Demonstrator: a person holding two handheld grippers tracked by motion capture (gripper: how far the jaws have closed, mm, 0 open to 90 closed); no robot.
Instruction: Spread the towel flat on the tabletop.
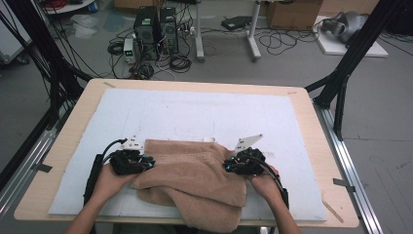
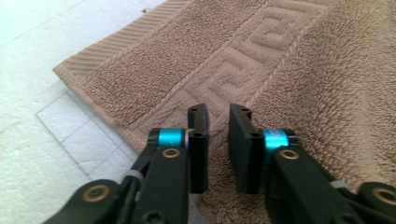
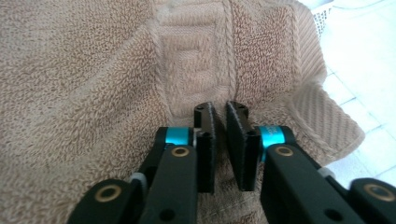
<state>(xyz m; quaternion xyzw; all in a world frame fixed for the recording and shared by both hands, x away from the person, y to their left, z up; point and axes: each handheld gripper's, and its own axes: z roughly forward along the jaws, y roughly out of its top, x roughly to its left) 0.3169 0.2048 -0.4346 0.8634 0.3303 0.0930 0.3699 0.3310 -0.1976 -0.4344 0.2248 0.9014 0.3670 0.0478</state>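
Table [image 1: 68, 141]: wooden, with a white sheet [image 1: 195, 112] covering most of its top.
Towel [image 1: 195, 170]: tan, rumpled, lying on the white sheet at the near edge, its front fold hanging over that edge.
My left claw [image 2: 218, 126]: at the towel's left border, jaws nearly together with a narrow gap, low over the patterned band; I cannot tell whether cloth is pinched.
My right claw [image 3: 220, 122]: at the towel's right side, jaws almost closed over the patterned band; a hold on cloth I cannot tell.

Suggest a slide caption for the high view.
Two hand-held grippers, left and right, pinch a tan towel on a white-covered table.
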